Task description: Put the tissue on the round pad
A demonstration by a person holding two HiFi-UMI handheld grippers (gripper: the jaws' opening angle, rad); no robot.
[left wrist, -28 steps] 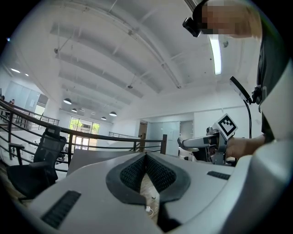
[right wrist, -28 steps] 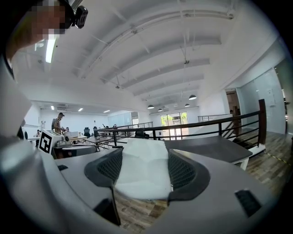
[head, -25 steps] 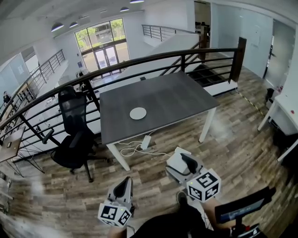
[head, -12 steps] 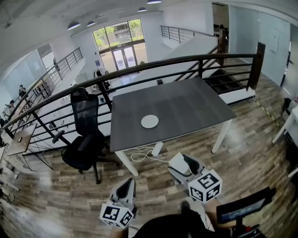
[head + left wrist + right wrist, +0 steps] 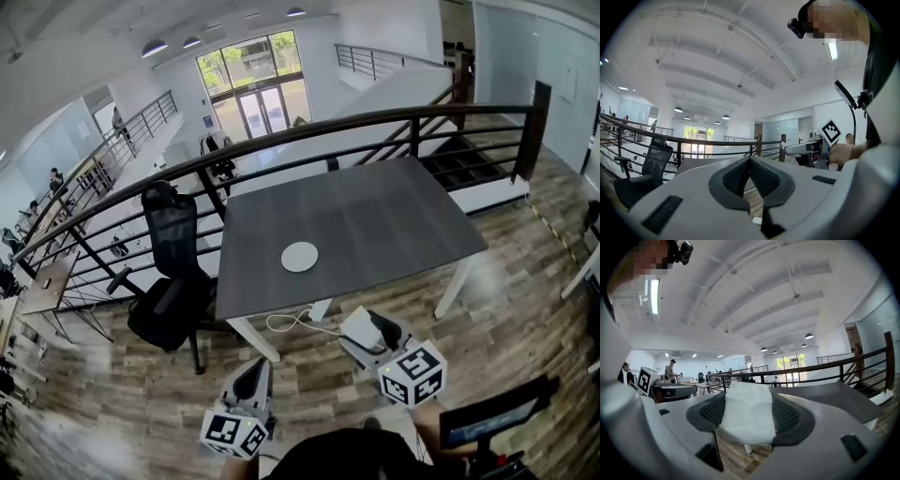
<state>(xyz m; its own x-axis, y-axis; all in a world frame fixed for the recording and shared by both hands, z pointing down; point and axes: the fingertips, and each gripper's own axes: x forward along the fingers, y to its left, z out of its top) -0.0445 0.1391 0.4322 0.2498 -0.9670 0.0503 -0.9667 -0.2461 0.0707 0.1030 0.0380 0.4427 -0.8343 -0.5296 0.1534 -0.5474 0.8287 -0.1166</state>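
A round white pad point(image 5: 299, 256) lies near the front of a dark grey table point(image 5: 375, 225), well ahead of both grippers. My right gripper point(image 5: 364, 325) is held low over the wooden floor, short of the table's front edge, shut on a white tissue pack point(image 5: 352, 324). In the right gripper view the tissue point(image 5: 747, 418) fills the gap between the black pads point(image 5: 787, 416), with the table point(image 5: 834, 397) beyond. My left gripper point(image 5: 251, 373) hangs beside it to the left. Its pads point(image 5: 761, 178) meet at the tip with nothing between them.
A black office chair point(image 5: 172, 286) stands at the table's left front corner. A dark railing point(image 5: 281, 141) runs behind the table. A white power strip and cable point(image 5: 309, 319) lie on the floor under the front edge. A black device on a stand point(image 5: 492, 424) is at lower right.
The head view has shifted, and the table and pad now sit a little lower and further right in it. Both grippers keep their places in the view, the right still on the tissue.
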